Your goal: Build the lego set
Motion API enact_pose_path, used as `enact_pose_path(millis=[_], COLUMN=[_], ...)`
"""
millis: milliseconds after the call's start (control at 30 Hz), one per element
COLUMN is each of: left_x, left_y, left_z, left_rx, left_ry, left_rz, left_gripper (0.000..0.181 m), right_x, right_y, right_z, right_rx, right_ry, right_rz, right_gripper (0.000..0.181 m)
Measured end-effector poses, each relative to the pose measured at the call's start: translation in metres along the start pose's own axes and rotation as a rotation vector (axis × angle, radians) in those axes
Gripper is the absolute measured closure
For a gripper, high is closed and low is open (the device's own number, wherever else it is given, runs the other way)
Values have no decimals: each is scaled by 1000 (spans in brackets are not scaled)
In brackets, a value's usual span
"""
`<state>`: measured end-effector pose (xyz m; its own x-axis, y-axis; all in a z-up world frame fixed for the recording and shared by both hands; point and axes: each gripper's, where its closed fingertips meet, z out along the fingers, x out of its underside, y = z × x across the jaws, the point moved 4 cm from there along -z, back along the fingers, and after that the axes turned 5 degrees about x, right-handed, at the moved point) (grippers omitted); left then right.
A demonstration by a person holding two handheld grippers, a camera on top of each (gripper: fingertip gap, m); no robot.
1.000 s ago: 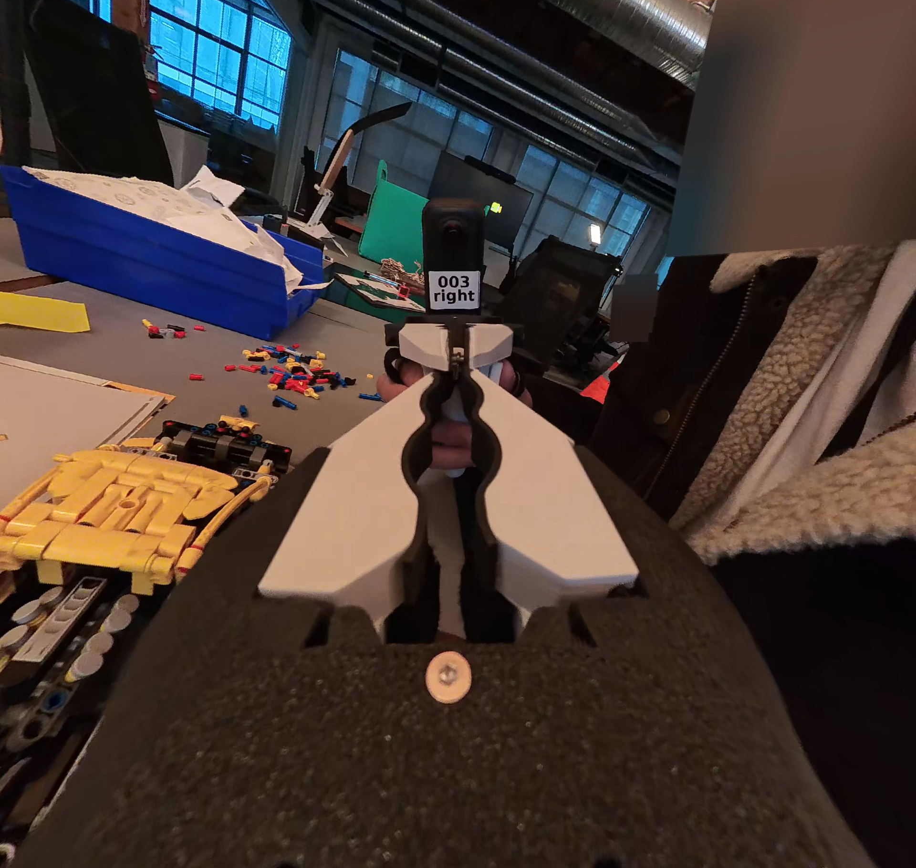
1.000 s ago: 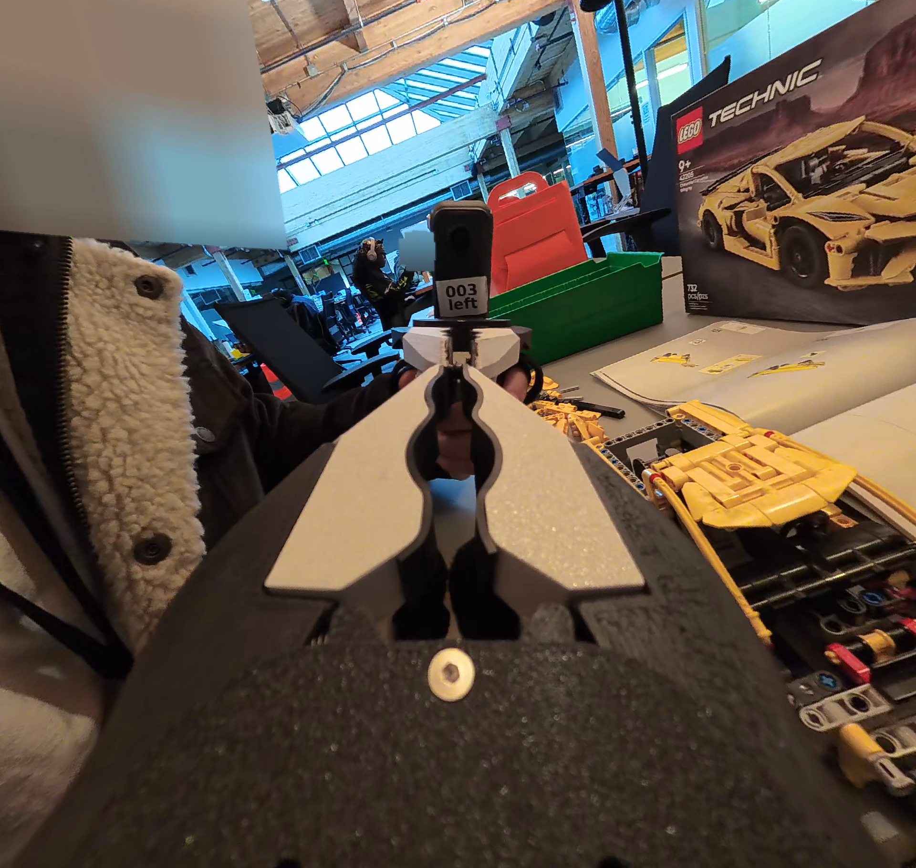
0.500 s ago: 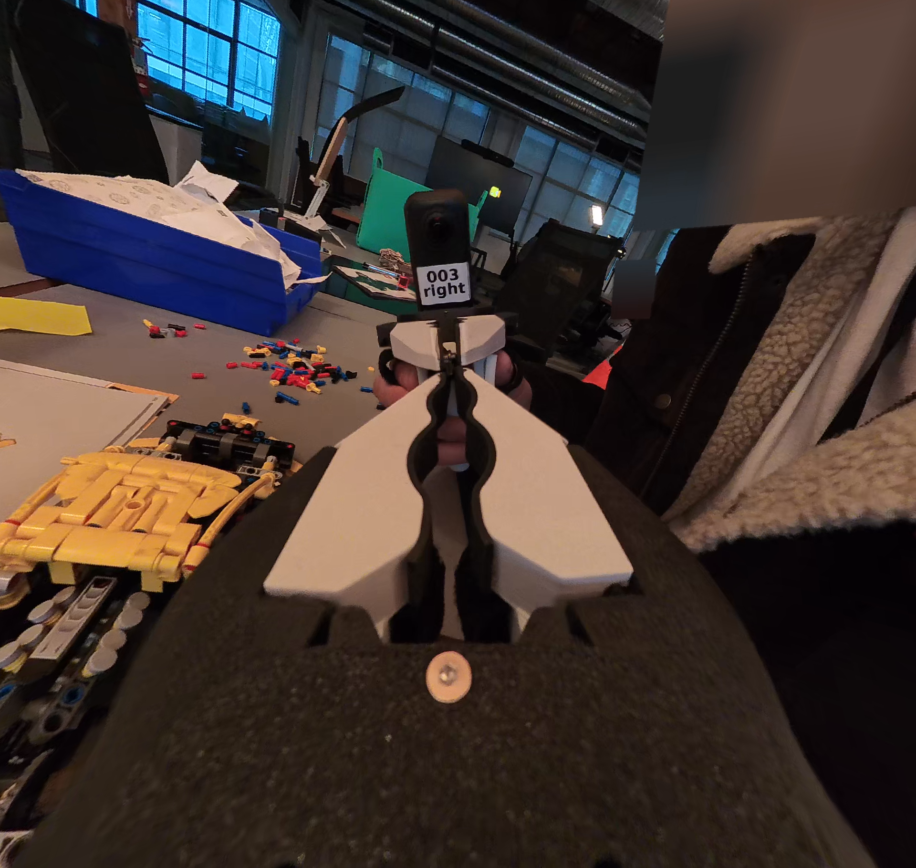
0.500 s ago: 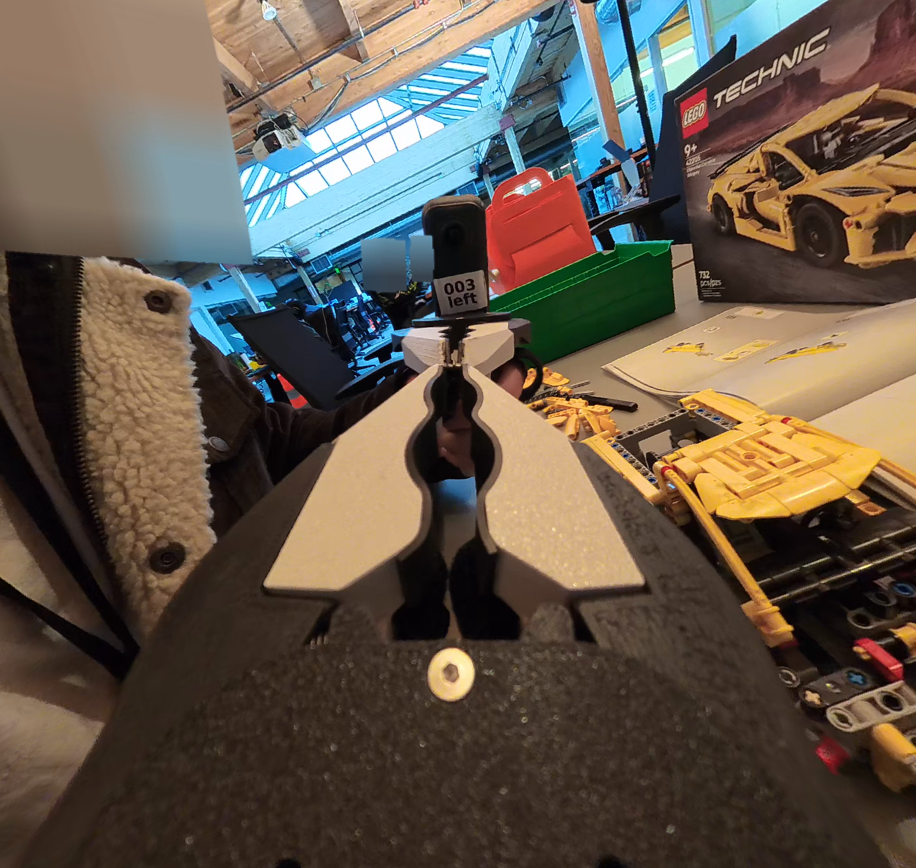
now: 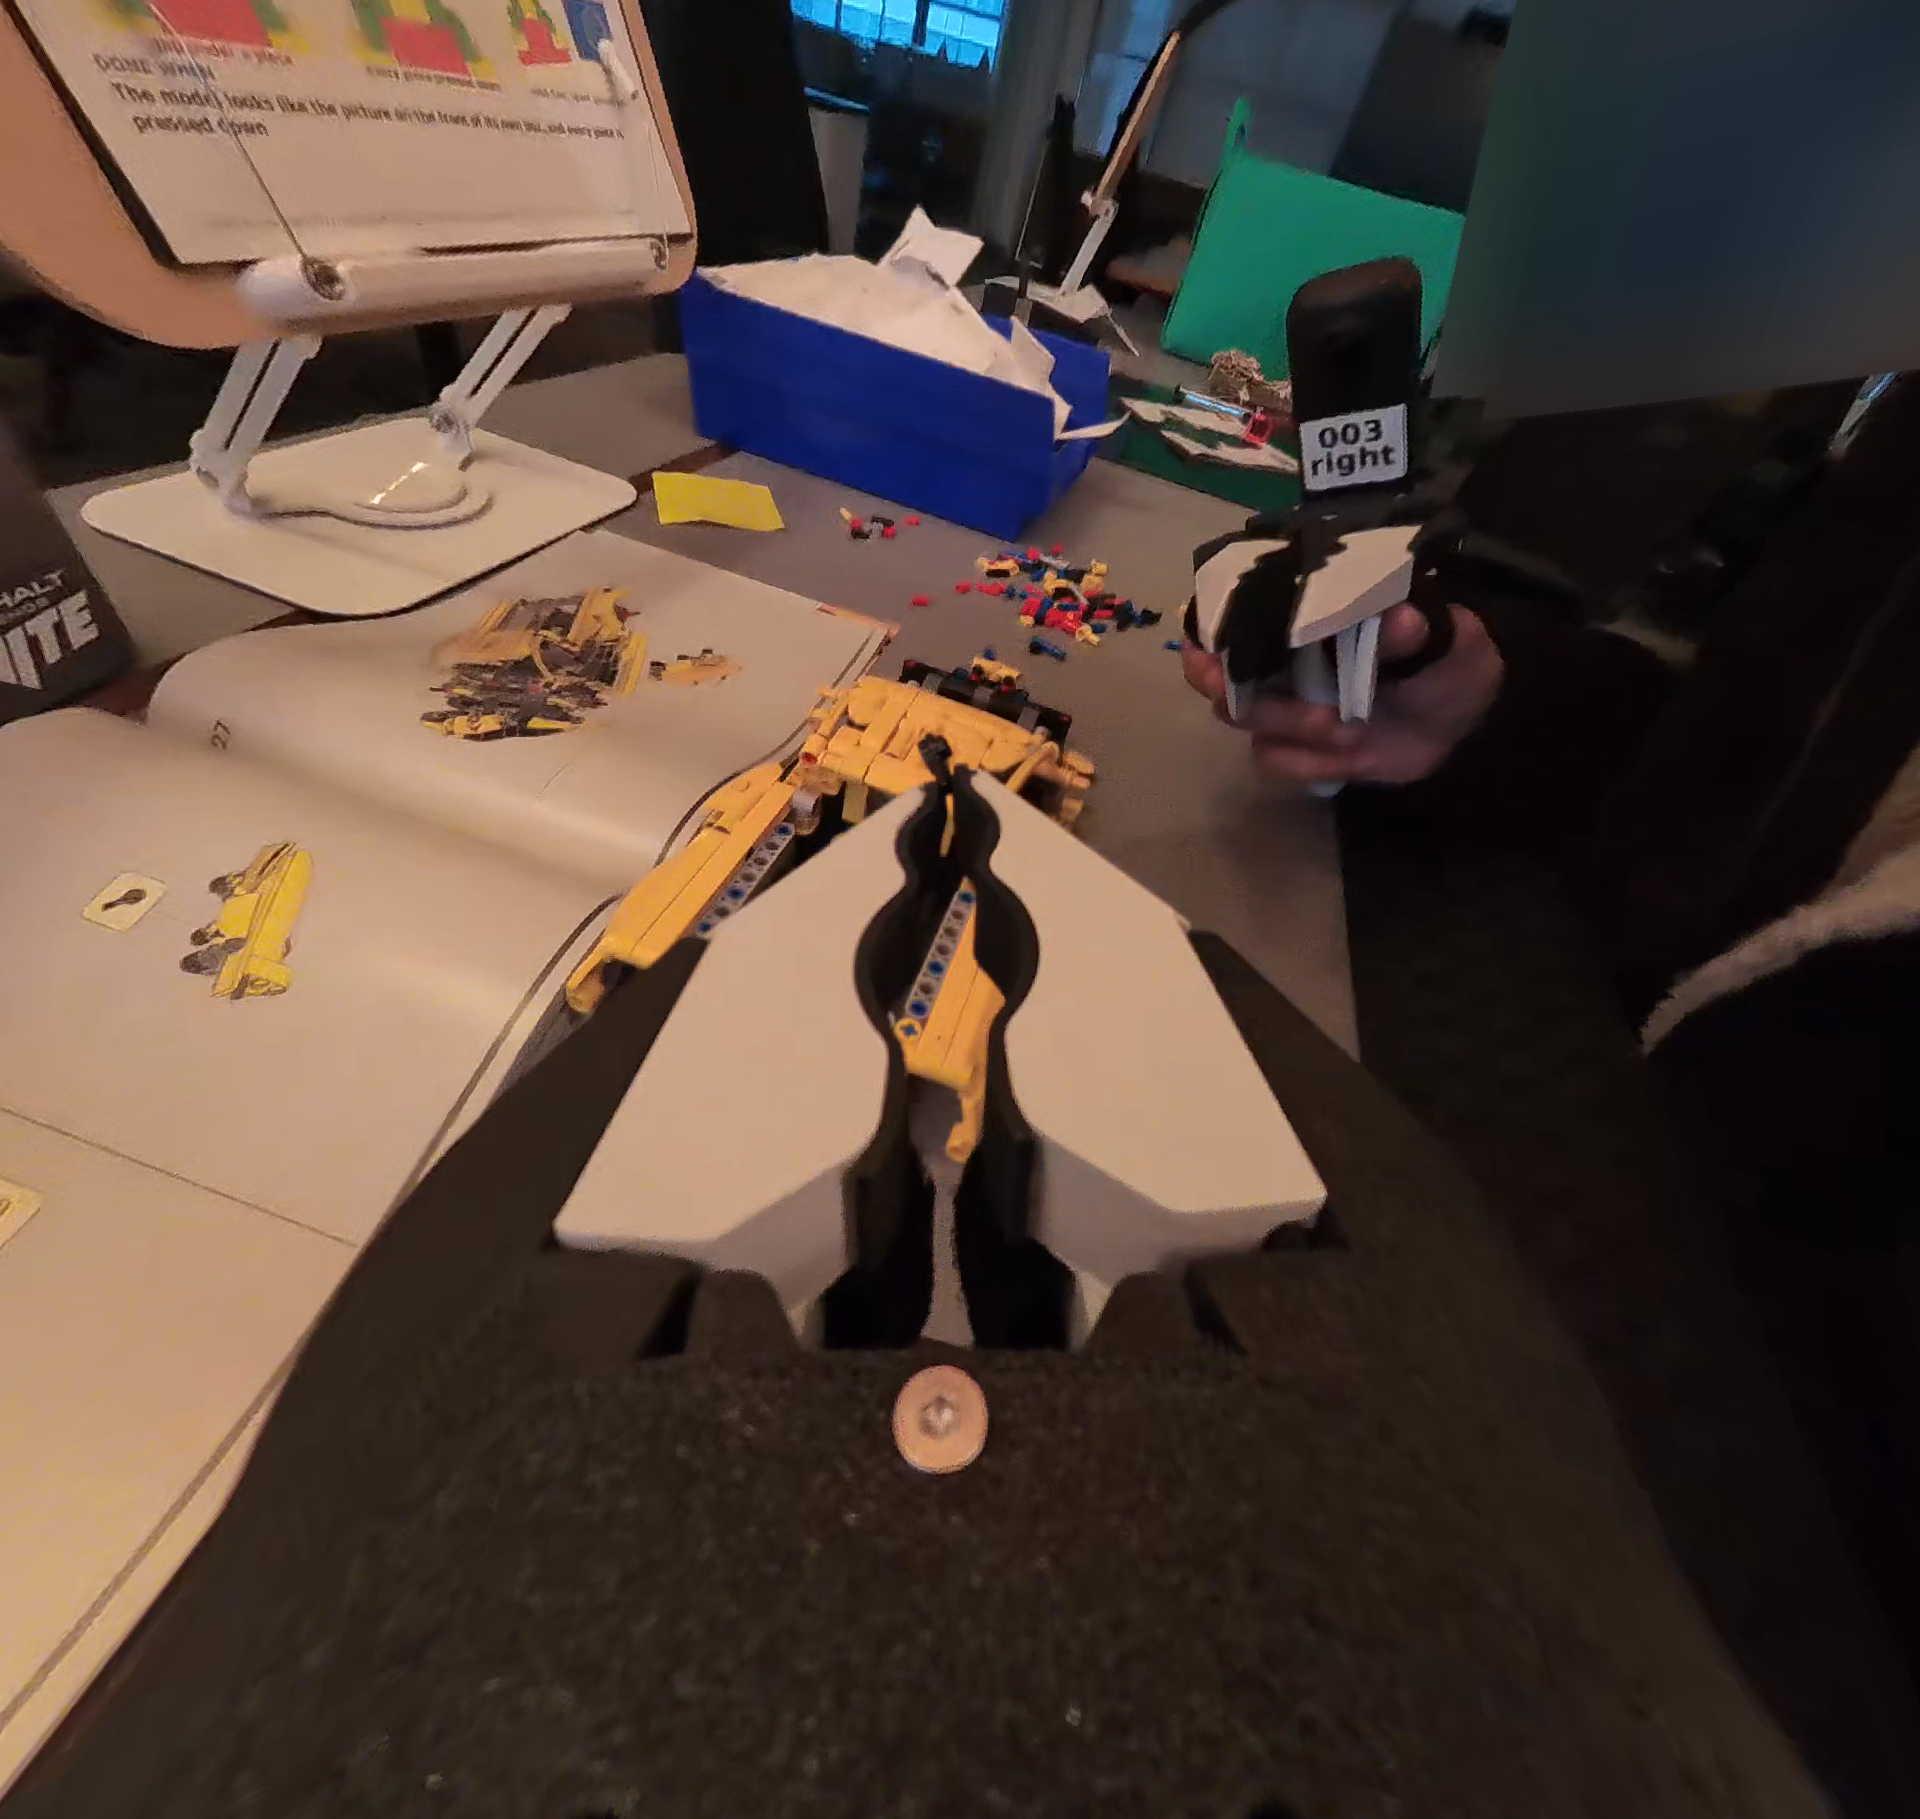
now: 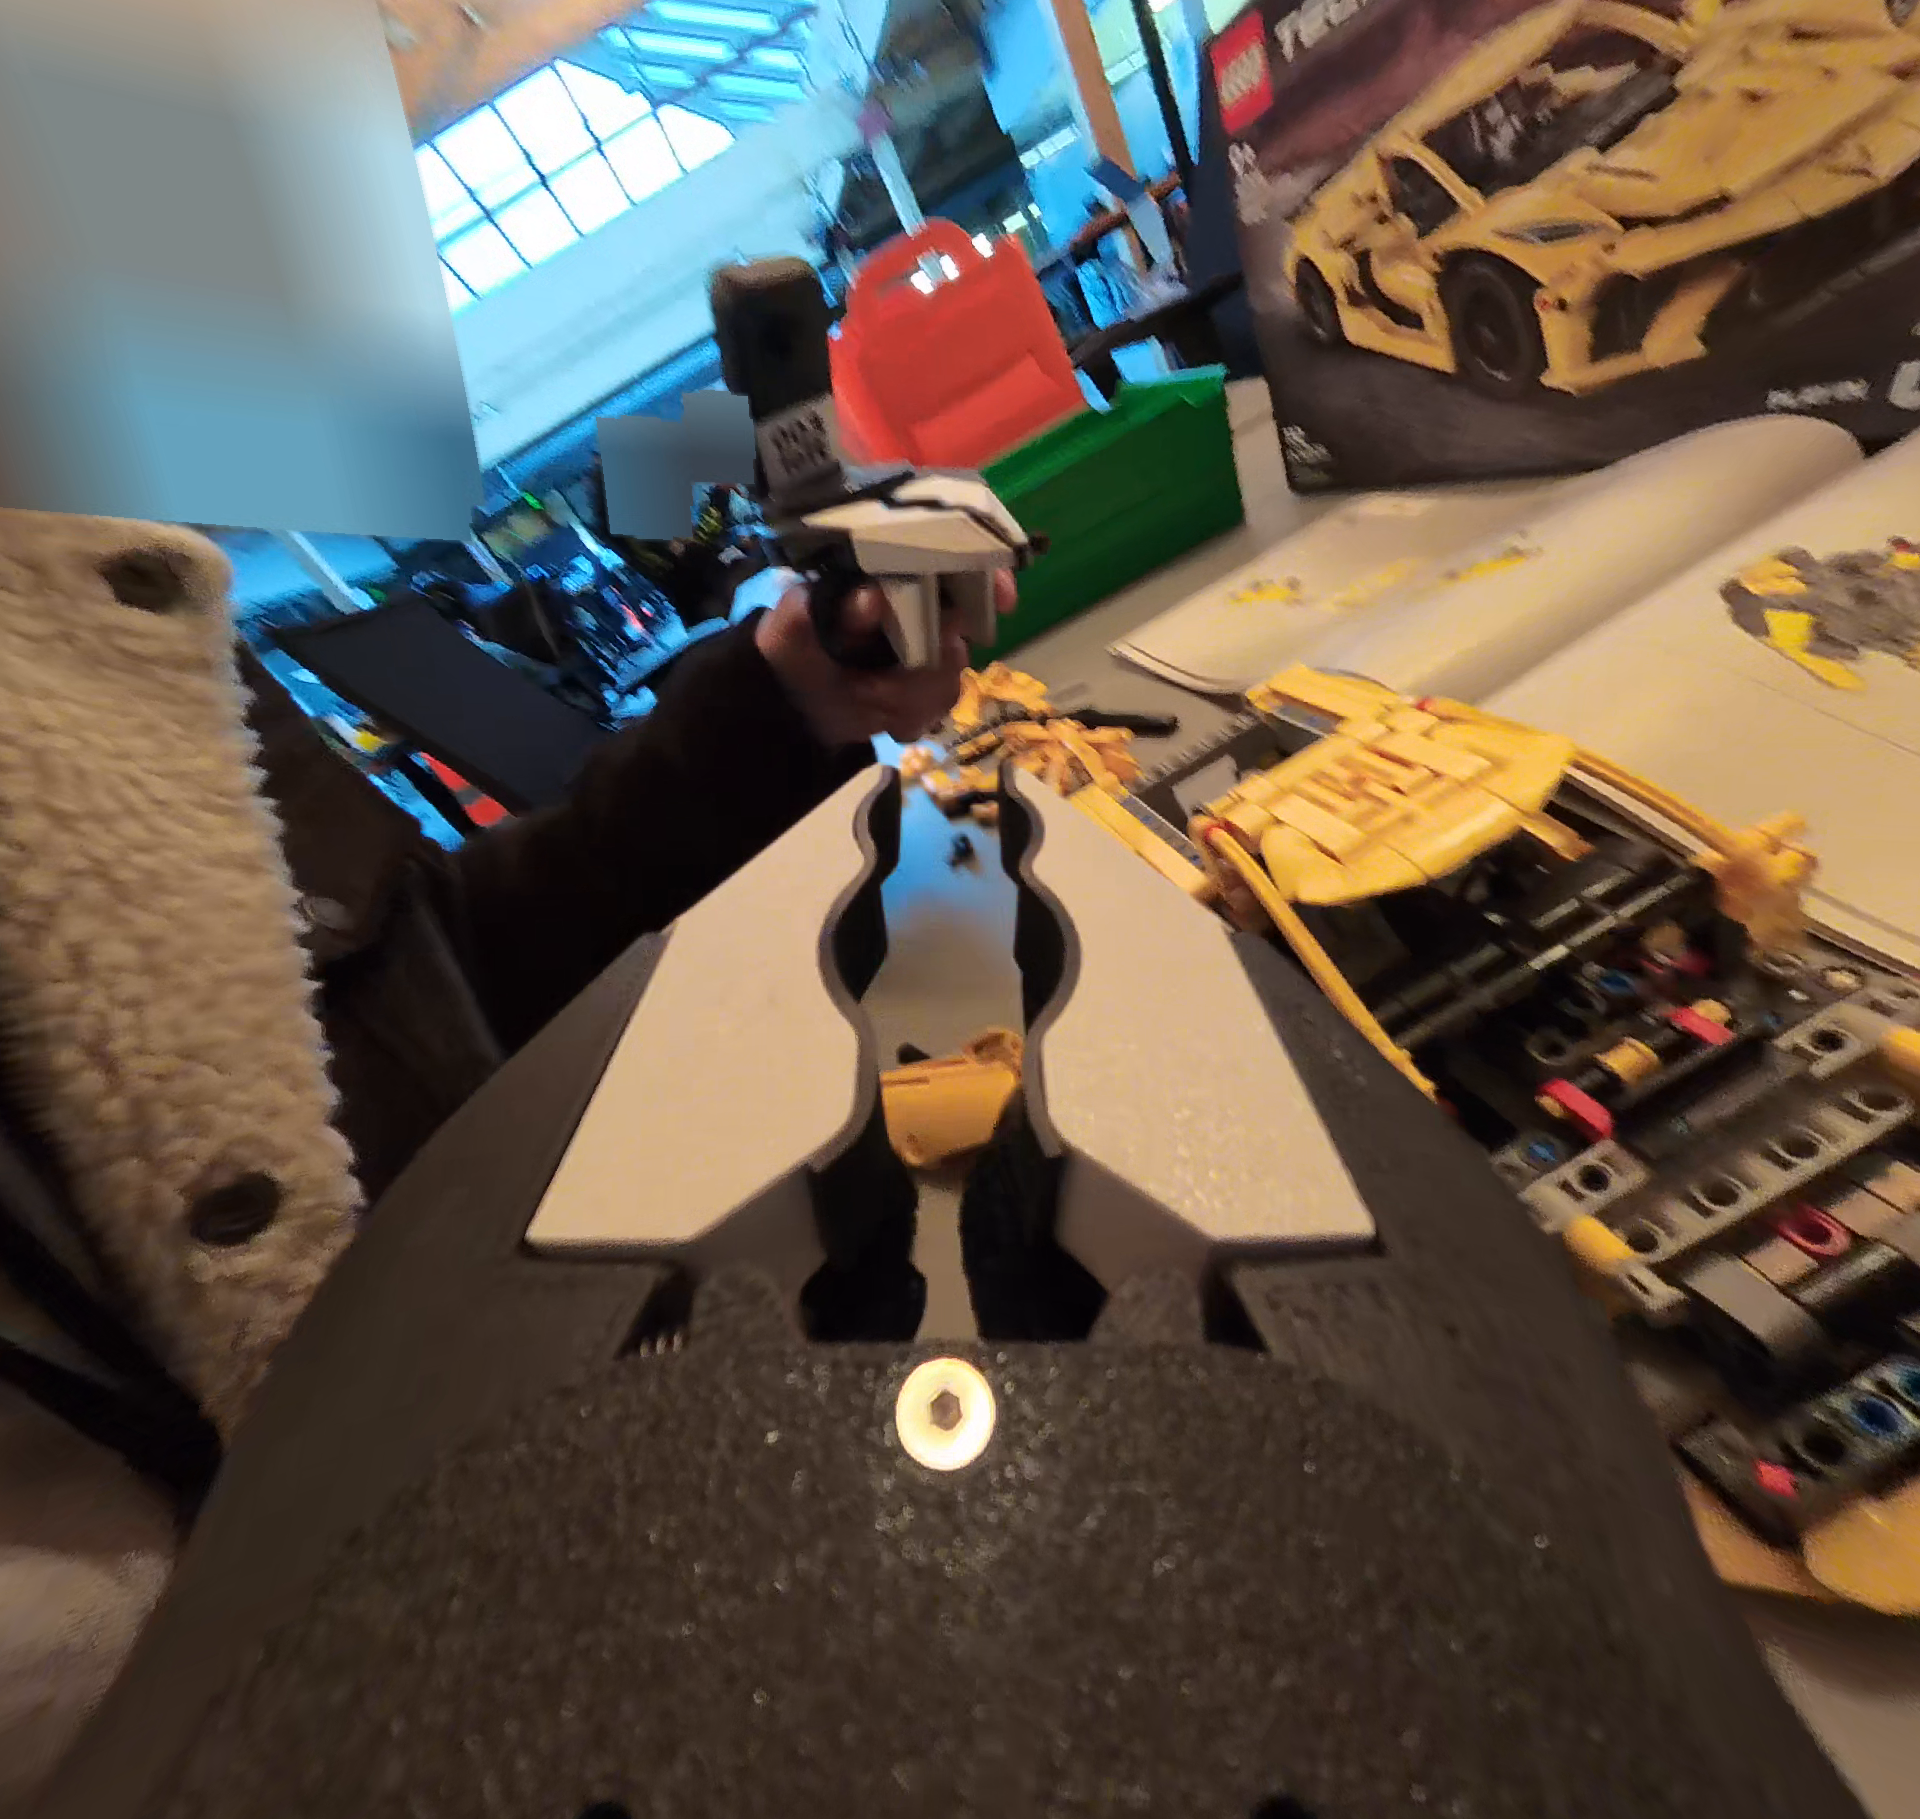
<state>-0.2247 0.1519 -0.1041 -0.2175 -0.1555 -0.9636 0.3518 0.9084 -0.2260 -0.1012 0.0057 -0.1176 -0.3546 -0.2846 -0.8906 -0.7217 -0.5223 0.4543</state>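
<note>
While near the yellow car (image 5: pixel 904 730), left claw (image 5: pixel 951 782) tight together, right claw (image 6: pixel 948 782) agape.

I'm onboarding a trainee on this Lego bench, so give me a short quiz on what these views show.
1. True or false: the right gripper has its fingers apart, with nothing between the tips.
2. What fills the blue plastic bin? A) crumpled white paper B) wheels C) water
3. In one word: what colour is the plastic bin standing beside the printed cardboard set box?

Key: 1 true. 2 A. 3 green; the green plastic bin stands by the box's edge.
</note>
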Motion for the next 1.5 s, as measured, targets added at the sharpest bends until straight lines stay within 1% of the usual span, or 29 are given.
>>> enact_pose_path(millis=[167,267,433,500,600,733,900,967,1033,1167,1500], left_x=[10,15,16,17,18,16,9,8,8,11,12], left_y=[-1,-6,-32,-47,-66,-84,-99,-104,-106,-109,-106], left_z=[6,16,34,41,50,55,55,55,57,60,60], left_rx=[30,84,218,276,336,388,435,450,457,466,450], left_ry=[43,51,39,48,56,46,19,17,20,35,44], left_rz=[-4,-20,24,74,129,175,200,207,205,203,198], left_gripper=[180,180,180,180,180,180,180,180,180,180,180], right_x=[6,9,14,16,15,12,9,8,6,12,13], right_y=[-3,-1,14,20,24,29,47,48,53,53,49], right_z=[0,1,8,12,15,15,14,14,13,18,19], right_rx=[27,19,-72,-86,-81,-133,-295,-295,-327,-318,-295], right_ry=[38,58,83,99,93,82,56,48,33,73,92], right_rz=[-25,-40,-77,-119,-166,-112,33,25,17,4,11], right_gripper=[165,165,161,159,162,165,167,168,171,177,177])
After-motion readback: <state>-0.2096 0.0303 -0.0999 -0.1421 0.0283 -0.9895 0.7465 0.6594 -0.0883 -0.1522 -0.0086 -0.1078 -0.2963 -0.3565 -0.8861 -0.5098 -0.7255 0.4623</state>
